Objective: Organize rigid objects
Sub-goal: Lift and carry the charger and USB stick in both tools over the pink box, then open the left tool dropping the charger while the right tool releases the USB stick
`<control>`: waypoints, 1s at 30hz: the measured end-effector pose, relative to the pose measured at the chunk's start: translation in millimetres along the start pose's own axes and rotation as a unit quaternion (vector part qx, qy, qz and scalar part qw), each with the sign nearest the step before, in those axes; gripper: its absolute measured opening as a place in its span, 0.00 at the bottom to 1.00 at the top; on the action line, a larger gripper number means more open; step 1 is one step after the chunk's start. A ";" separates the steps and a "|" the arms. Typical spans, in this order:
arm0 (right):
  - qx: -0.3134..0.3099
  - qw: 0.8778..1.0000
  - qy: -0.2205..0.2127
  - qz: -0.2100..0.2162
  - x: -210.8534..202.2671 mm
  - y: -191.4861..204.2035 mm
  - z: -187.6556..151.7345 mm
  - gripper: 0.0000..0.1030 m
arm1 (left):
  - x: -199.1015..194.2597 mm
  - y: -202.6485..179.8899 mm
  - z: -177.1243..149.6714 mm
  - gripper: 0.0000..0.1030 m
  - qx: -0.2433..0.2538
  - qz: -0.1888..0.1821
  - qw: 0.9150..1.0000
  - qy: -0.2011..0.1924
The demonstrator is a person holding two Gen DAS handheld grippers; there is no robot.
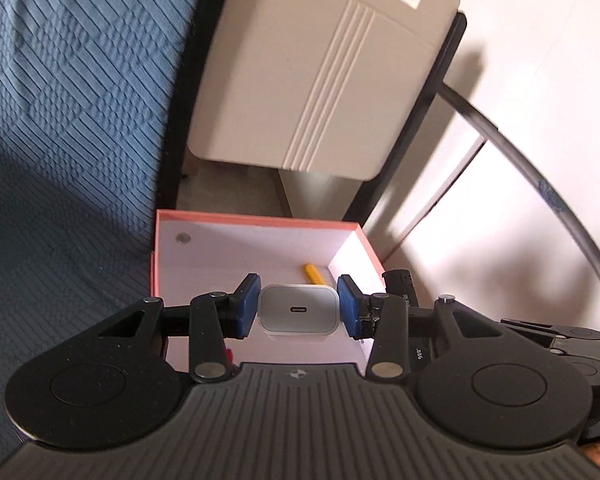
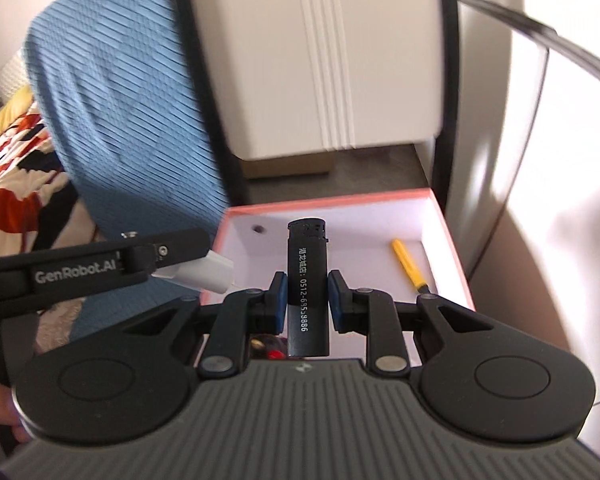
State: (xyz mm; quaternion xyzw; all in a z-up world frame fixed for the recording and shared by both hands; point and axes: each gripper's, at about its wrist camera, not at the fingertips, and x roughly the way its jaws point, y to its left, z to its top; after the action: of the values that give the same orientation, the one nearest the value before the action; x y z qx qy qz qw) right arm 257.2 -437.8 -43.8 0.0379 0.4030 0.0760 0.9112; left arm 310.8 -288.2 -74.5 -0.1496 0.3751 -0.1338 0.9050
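My left gripper (image 1: 298, 306) is shut on a white USB charger (image 1: 298, 310), held above the near part of a pink-rimmed white box (image 1: 260, 222). My right gripper (image 2: 307, 294) is shut on a black lighter (image 2: 307, 280) with white print, held upright over the same box (image 2: 332, 200). The left gripper and its charger (image 2: 204, 274) show at the left of the right wrist view. A yellow marker (image 2: 408, 266) lies in the box, also seen in the left wrist view (image 1: 314, 272). The lighter's top shows in the left wrist view (image 1: 400, 280).
A blue quilted bed cover (image 1: 68, 120) lies left of the box. A cream headboard or cabinet panel (image 1: 320, 80) stands behind it with a black frame. A white cabinet (image 2: 540, 160) stands at the right. Patterned bedding (image 2: 12, 168) lies at the far left.
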 end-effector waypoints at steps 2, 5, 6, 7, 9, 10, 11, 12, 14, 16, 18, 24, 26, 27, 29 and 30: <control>0.004 1.000 0.010 -0.005 8.2 -10.4 -7.1 0.25 | 13.7 -4.3 -7.3 0.47 0.002 0.002 1.000 0.011; 0.013 1.000 0.025 -0.008 21.0 -24.3 -19.9 0.25 | 33.5 -8.3 -18.5 0.47 0.003 0.003 1.000 0.028; 0.018 0.999 0.032 -0.009 26.2 -29.3 -24.8 0.25 | 40.7 -9.4 -22.7 0.47 0.004 0.005 0.999 0.035; 0.022 0.999 0.037 -0.008 30.9 -33.8 -29.0 0.25 | 47.7 -10.2 -27.0 0.47 0.005 0.006 0.999 0.042; 0.032 0.998 0.050 -0.004 41.0 -42.9 -39.8 0.25 | 61.4 -10.2 -35.1 0.47 0.007 0.010 0.998 0.056; 0.035 0.998 0.058 -0.004 46.2 -46.7 -44.9 0.25 | 67.8 -9.6 -38.9 0.47 0.007 0.012 0.998 0.062; 0.038 0.997 0.065 -0.005 51.3 -50.9 -51.0 0.25 | 73.7 -9.5 -42.2 0.47 0.007 0.014 0.998 0.069; 0.042 0.996 0.073 -0.006 56.6 -55.1 -57.0 0.25 | 79.0 -9.3 -45.5 0.47 0.008 0.016 0.997 0.075; 0.049 0.995 0.087 -0.008 65.7 -61.1 -65.6 0.25 | 88.5 -8.3 -51.6 0.47 0.008 0.019 0.996 0.085; 0.049 0.994 0.096 -0.011 74.1 -64.9 -72.5 0.25 | 95.1 -8.0 -56.2 0.47 0.008 0.021 0.996 0.091; 0.050 0.993 0.104 -0.013 82.1 -67.7 -79.0 0.25 | 101.1 -8.7 -60.5 0.47 0.013 0.024 0.995 0.097; 0.050 0.992 0.110 -0.019 95.0 -73.0 -87.5 0.25 | 114.7 -3.8 -66.8 0.47 0.011 0.027 0.993 0.117; 0.049 0.992 0.110 -0.020 96.5 -72.2 -86.5 0.25 | 116.5 -1.2 -66.9 0.47 0.006 0.026 0.992 0.124; 0.047 0.993 0.111 -0.020 97.0 -71.5 -85.7 0.25 | 116.8 0.4 -66.6 0.47 0.002 0.024 0.992 0.126; 0.044 0.992 0.113 -0.020 97.0 -71.2 -84.0 0.25 | 116.6 3.0 -65.6 0.47 -0.003 0.018 0.991 0.130; 0.045 0.992 0.115 -0.019 96.4 -71.8 -83.3 0.25 | 116.9 4.2 -65.0 0.47 -0.006 0.014 0.991 0.132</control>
State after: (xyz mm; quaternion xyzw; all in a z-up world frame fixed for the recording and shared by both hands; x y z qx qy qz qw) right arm 267.3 -491.7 -179.3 0.0621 0.5084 0.0444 0.8577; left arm 344.4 -336.8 -194.6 -0.1303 0.4944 -0.1372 0.8484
